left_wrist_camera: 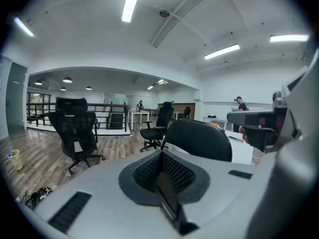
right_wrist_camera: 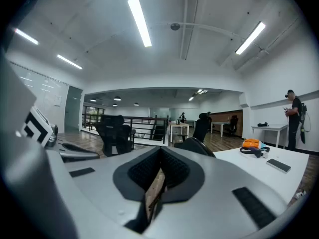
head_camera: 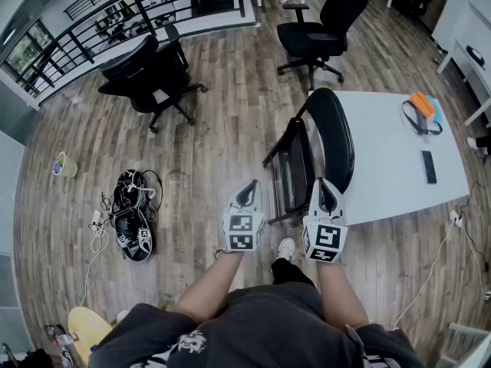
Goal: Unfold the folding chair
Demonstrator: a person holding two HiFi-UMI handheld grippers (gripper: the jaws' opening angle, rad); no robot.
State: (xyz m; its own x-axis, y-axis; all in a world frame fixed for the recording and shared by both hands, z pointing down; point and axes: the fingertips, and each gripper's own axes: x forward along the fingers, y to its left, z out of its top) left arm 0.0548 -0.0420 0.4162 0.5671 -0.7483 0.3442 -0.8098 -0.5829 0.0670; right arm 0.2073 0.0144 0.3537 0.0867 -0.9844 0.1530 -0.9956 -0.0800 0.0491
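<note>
The black folding chair stands folded on the wood floor, against the near left edge of the white table. Its rounded backrest shows just beyond the left gripper's jaws, and its top peeks over the right gripper's jaws. My left gripper hovers just short of the chair's seat frame, shut, with nothing in it. My right gripper hangs by the lower end of the backrest, also shut and empty. I cannot tell whether either gripper touches the chair.
Two black office chairs stand farther out on the floor. An orange item and a dark flat device lie on the table. A cable bundle lies on the floor to the left. A person stands far right.
</note>
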